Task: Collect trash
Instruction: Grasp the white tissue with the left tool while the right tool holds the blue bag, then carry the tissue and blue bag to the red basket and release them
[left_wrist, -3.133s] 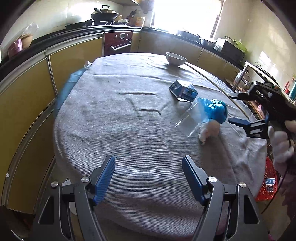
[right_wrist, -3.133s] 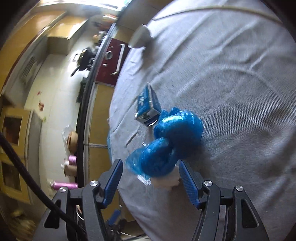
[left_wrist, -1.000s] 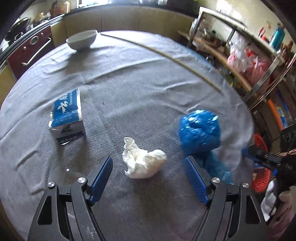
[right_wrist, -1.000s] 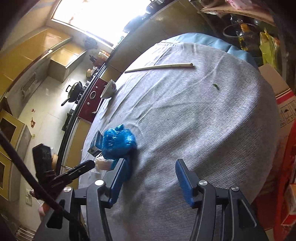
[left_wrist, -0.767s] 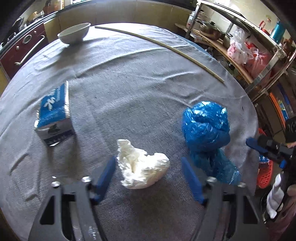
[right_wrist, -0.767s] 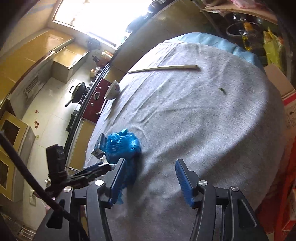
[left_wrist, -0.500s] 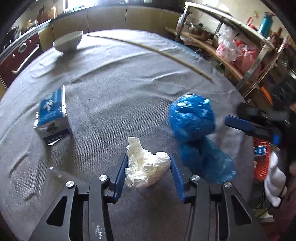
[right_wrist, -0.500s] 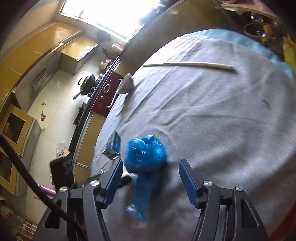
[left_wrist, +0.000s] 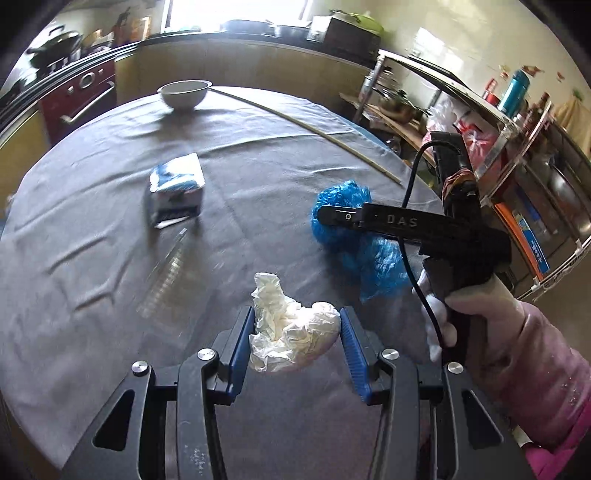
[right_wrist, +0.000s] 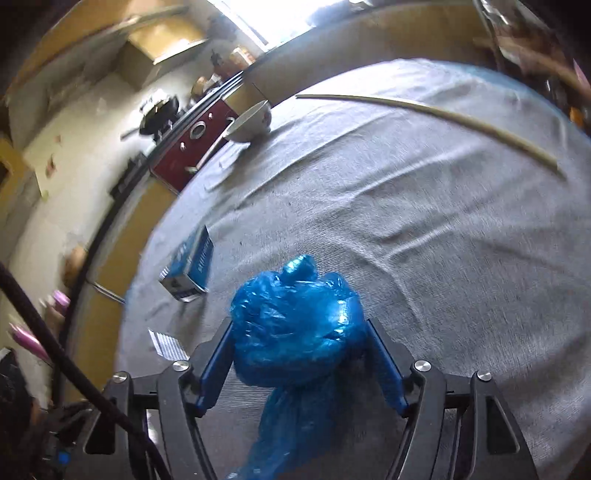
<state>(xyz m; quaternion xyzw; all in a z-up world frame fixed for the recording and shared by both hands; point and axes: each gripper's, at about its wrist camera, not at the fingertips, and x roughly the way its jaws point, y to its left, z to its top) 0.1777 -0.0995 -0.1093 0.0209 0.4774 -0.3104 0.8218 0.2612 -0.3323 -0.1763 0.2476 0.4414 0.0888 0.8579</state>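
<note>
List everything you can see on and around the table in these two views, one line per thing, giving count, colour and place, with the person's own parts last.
crumpled tissue: one, white, near edge of the table, between the left jaws.
plastic bag: one, blue, bunched, on the cloth between the right jaws.
carton: one, blue and white, lying mid-table.
bowl: one, white, far side of the table.
stick: one, pale, long, lying across the far right of the table.
tablecloth: one, grey, covering the round table.
left hand-held gripper: one, black with blue pads, shut on the tissue.
right hand-held gripper: one, black with blue pads, jaws just opening, astride the bag.
gloved hand: one, white glove, pink sleeve, holding the right gripper's handle.
</note>
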